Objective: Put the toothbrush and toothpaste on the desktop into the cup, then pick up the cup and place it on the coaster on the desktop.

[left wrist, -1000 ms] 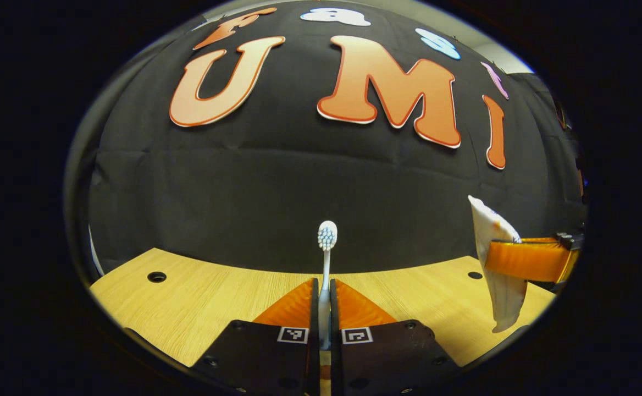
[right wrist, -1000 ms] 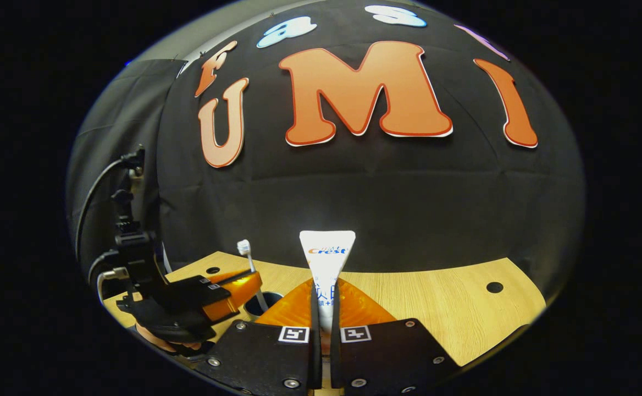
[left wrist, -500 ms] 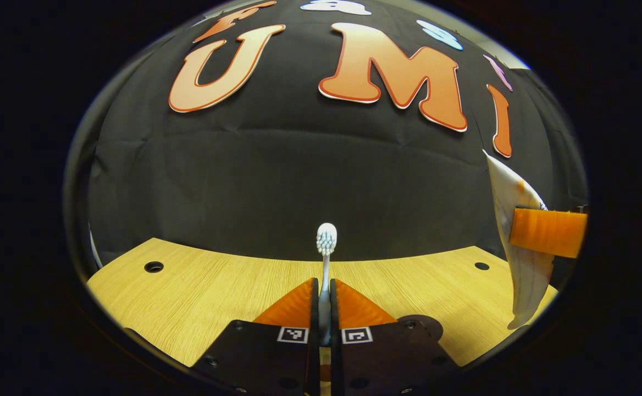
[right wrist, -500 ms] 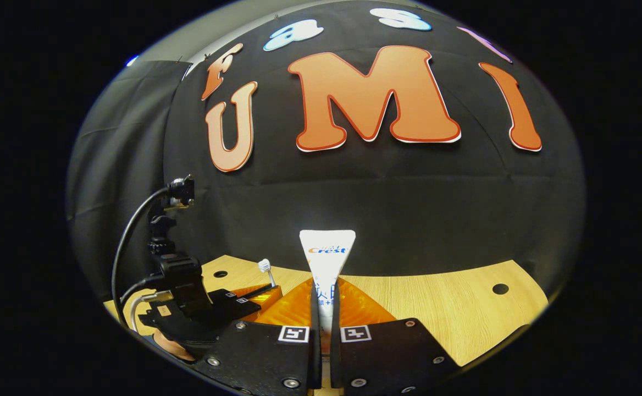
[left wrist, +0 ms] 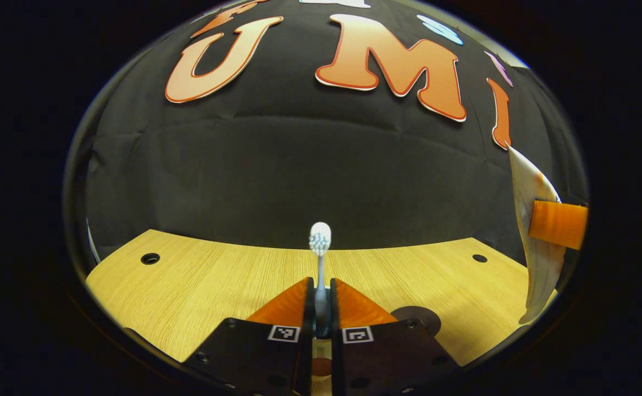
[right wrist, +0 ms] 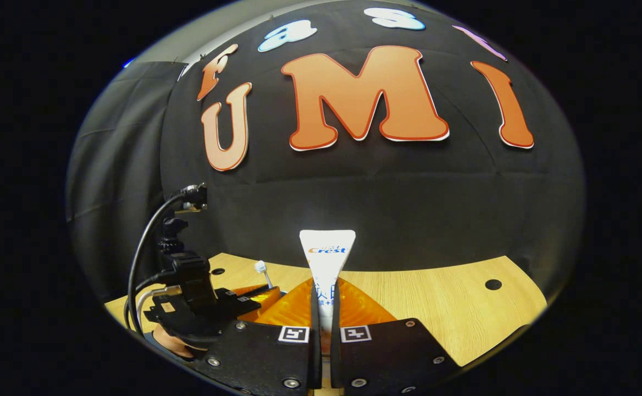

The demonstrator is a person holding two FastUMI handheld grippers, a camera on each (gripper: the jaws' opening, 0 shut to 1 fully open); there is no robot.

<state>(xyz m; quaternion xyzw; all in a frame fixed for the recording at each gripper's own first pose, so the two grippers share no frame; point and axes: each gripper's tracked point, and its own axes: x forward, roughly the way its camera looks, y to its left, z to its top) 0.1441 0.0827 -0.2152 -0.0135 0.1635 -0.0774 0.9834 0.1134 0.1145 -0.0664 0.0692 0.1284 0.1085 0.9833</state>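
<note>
While the black cloth wall (left wrist: 277,165) takes up most of both views, the wooden counter (left wrist: 200,280) stretches below it, pale and marked by a few small dark holes (left wrist: 150,258). On the counter in the left gripper view, a dark round shape (left wrist: 417,318) sits partly behind the tool body at lower right; it may be the coaster, though too little of it shows to be sure.

At the far right edge of the left gripper view the toothpaste (left wrist: 535,258) hangs nearly upright above the counter, clamped by one visible finger (left wrist: 558,224) of the right tongs. In the right gripper view those right tongs (right wrist: 325,308) are closed on the toothpaste tube, whose flat crimped end points up against the cloth.

Lower left in the right gripper view, the left tongs (right wrist: 258,297) appear with their black body and cable, held by a hand (right wrist: 170,342) beneath.

Smallest is the toothbrush (left wrist: 320,247): in the left gripper view the left tongs are pressed together on its handle, the bristle head standing upright above the counter's far edge.
</note>
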